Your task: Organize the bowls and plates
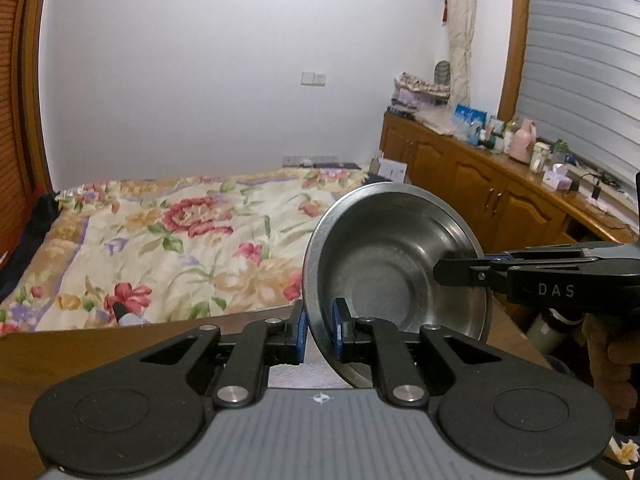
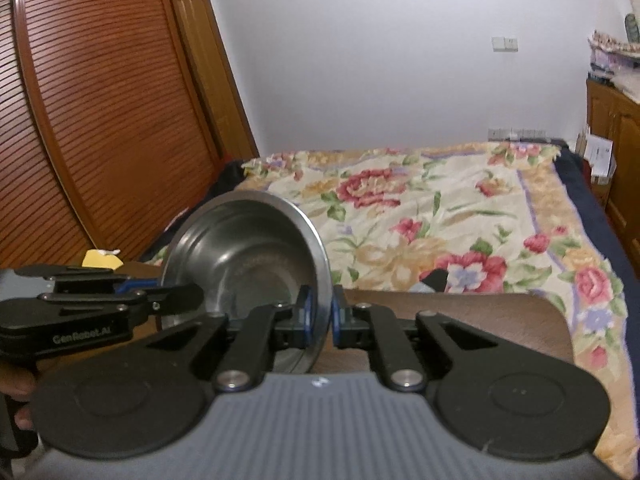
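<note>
A round stainless-steel bowl with a flat rolled rim (image 1: 394,264) is held clear of the brown wooden table (image 2: 500,320), tipped on edge so its hollow faces the cameras. In the left wrist view it sits at about 4 o'clock of centre; in the right wrist view, at about 8 o'clock.

The left gripper (image 1: 320,330), black with blue pads, is clamped on the rim at the bowl's 7 o'clock edge, one pad inside and one outside. The right gripper (image 2: 320,314) is clamped likewise on the rim at the opposite side, entering the left view from 3 o'clock.

Beyond the table, at 12 o'clock, lies a bed under a cream floral blanket (image 1: 180,240). A brown louvred wooden door (image 2: 100,120) stands at 10 o'clock in the right view; a wooden sideboard with clutter (image 1: 500,176) runs at 2 o'clock in the left view.
</note>
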The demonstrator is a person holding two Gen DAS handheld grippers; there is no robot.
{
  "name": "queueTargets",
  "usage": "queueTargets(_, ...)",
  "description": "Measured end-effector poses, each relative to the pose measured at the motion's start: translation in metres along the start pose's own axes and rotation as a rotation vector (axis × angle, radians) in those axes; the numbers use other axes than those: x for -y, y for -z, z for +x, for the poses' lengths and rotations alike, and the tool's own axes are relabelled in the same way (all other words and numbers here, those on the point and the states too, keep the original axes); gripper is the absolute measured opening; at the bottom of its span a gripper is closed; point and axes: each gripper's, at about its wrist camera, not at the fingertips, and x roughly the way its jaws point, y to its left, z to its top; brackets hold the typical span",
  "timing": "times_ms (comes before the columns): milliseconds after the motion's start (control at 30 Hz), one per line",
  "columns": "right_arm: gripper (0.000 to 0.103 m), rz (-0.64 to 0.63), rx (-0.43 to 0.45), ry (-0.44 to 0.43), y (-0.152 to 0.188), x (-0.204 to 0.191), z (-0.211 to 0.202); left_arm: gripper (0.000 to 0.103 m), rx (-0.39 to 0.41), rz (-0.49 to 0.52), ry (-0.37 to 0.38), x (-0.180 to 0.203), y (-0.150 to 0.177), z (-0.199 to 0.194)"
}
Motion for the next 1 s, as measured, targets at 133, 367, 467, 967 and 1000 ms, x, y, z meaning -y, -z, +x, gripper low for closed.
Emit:
queueTargets(133,0.011,-0.02,0.028,0.007,-0.007,-0.01,-0.019,0.015,0.036,0.018,0.012,0.006,-0.006,-0.026)
queueTargets(367,0.011,-0.059,0.057,0.023,-0.015,-0.026,-0.052,0.015,0.073,0.05,0.031,0.016,-0.004,-0.063)
queueTargets(467,0.011,-0.066,0.062,0.025,-0.014,-0.032,-0.064,0.015,0.073,0.061,0.04,0.018,0.001,-0.076)
queueTargets(967,0.011,-0.115,0.029,0.009,0.012,-0.057,-0.107,0.015,0.062,0.088,0.071,0.029,0.033,-0.132)
queueTargets(1000,0.011,-0.118,0.027,0.007,0.014,-0.058,-0.109,0.015,0.06,0.086,0.074,0.029,0.036,-0.135)
